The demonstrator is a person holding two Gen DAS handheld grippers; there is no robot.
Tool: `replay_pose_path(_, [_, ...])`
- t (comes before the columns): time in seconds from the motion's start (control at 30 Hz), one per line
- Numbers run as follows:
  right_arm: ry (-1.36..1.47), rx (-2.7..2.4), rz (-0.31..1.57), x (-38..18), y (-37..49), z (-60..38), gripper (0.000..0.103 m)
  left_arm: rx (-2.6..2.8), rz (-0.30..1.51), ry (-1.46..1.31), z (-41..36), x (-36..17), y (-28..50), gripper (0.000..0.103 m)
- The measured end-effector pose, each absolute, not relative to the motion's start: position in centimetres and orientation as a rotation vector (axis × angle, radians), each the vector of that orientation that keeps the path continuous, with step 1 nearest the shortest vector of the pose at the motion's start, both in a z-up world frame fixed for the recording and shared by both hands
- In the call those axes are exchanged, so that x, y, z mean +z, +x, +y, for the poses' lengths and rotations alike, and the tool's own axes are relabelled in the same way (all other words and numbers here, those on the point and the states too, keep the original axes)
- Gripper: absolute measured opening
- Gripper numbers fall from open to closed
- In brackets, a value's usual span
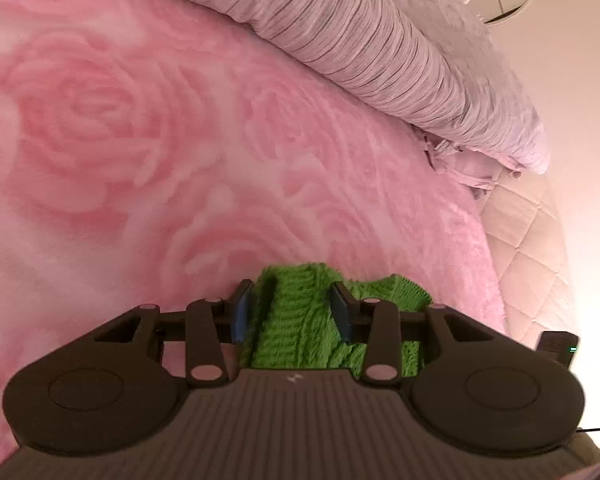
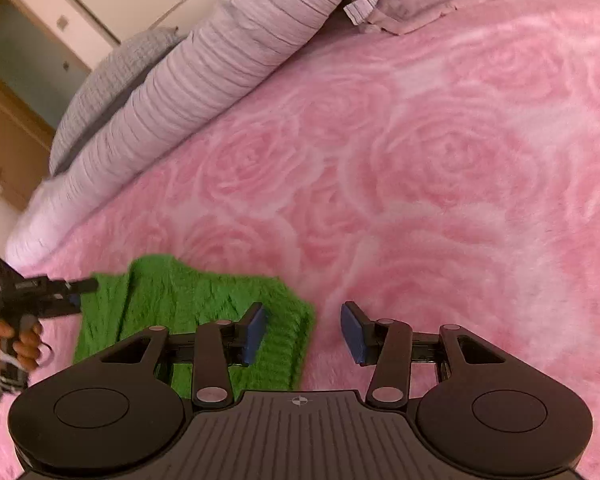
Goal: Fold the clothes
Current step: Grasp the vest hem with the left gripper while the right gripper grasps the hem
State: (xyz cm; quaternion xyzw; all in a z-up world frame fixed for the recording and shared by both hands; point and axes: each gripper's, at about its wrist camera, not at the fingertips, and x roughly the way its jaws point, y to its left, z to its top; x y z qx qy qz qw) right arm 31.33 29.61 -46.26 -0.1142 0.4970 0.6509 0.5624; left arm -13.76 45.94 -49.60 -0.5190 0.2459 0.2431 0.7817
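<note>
The green knitted garment (image 2: 196, 312) lies on a bed, on the pink rose-patterned blanket (image 2: 440, 184), in a compact, roughly rectangular bundle that looks already doubled over at least once, so the folding seems well along and this moment reads as a release or a regrip between folds. The left tool (image 1: 292, 312) has its blue pads parted with a ridge of the knit lying between them; the pads do not appear to press on it, so it holds nothing firmly. The right tool (image 2: 304, 332) stands open too, one finger over the garment's near right corner and the other over bare blanket, gripping nothing. The next move likely calls for choosing a fresh edge or corner on each side, closing squarely on the thick knit, and lifting both ends together so the bundle does not sag open. The wool is chunky, with cable ribbing and a fuzzy surface, soft and likely to spring back. In the right wrist view the person's hand (image 2: 18, 344) grips the left tool's handle beside the garment's far edge. Striped pillows (image 2: 204, 80) line the bed's head, well apart.
</note>
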Motion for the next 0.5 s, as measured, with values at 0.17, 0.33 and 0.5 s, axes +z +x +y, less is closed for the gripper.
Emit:
replay_pose_path(0.17, [-0.25,1.543,1.124,-45.8,30.7,29.6,0.006,0.482,0.593,-0.939,45.2,-48.5,-12.5,0.006])
replay_pose_path(0.33, [-0.173,1.622,0.935,-41.3,29.2,25.0,0.005,0.43,0.471,-0.834,41.8,-44.2,-14.7,0.006])
replay_pose_path(0.5, [-0.108,1.689,0.764,-36.1,25.6,15.8,0.005,0.371,0.344,-0.786,34.4,-39.9,-19.8,0.006])
